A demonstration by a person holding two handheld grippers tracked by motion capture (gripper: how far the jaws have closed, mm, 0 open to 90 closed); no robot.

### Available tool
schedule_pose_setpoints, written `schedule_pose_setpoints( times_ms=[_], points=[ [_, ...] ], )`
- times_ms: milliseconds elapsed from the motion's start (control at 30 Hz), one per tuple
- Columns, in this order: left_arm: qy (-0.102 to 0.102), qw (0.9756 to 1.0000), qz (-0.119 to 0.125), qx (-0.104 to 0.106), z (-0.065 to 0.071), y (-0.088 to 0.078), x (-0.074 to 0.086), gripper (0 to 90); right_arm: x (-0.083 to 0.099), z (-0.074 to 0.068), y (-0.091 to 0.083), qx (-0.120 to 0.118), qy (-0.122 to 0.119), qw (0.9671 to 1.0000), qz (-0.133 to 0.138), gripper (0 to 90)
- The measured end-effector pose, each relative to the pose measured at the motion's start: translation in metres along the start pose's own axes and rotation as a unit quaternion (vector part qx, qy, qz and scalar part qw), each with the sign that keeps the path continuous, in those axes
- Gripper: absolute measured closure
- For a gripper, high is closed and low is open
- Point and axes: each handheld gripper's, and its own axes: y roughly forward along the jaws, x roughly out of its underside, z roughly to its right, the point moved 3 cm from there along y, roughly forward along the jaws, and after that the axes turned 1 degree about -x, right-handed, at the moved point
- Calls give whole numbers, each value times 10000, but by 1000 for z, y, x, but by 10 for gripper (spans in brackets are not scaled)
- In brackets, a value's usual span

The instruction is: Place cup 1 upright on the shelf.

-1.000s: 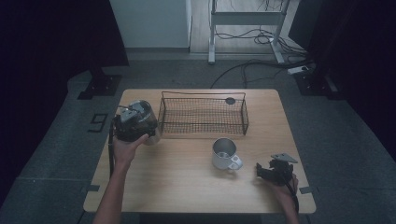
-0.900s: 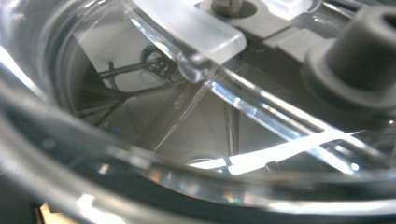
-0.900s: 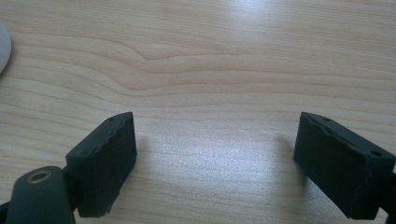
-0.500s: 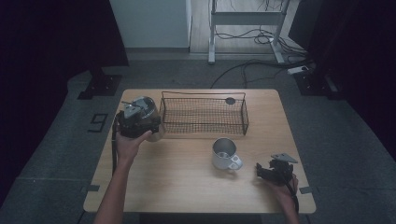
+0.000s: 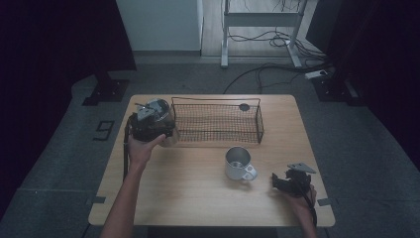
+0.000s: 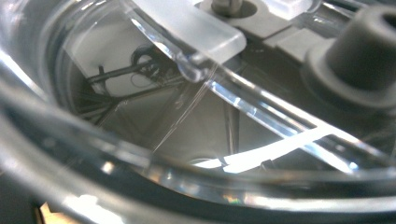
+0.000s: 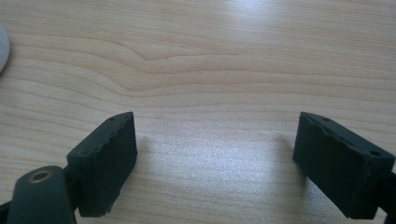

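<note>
1. The left gripper [image 5: 151,121] sat at the left of centre in the high view, raised over the tabletop [image 5: 198,198] just beside the left end of the wire basket [image 5: 218,121].
2. It was grasping a clear glass jar [image 5: 166,130]; in the left gripper view the glass rim [image 6: 201,74] curved right across the frame, pressed close to the camera.
3. Through the glass, in the upper left of that view, thin dark wires of the basket were faintly visible.
4. The person's left hand [image 5: 141,148] wrapped the gripper body from below.
5. The right gripper [image 5: 292,181] lay at the lower right of the high view, low on the tabletop; in the right gripper view it was released, with bare wood showing between the parted black pads [image 7: 105,161].
6. A metal mug [image 5: 238,163] stood upright just right of centre, below the basket and apart from both grippers.
</note>
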Motion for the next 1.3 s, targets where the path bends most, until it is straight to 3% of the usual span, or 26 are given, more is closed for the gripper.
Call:
schedule_pose_setpoints(
  times_ms=[700,1300],
  points=[
    [98,9999,8,92,15,14,-20,41,0,0,0,-1,-2,10000,12,133],
    [25,9997,27,226,25,26,-33,41,0,0,0,0,-2,10000,11,133]
  ],
)
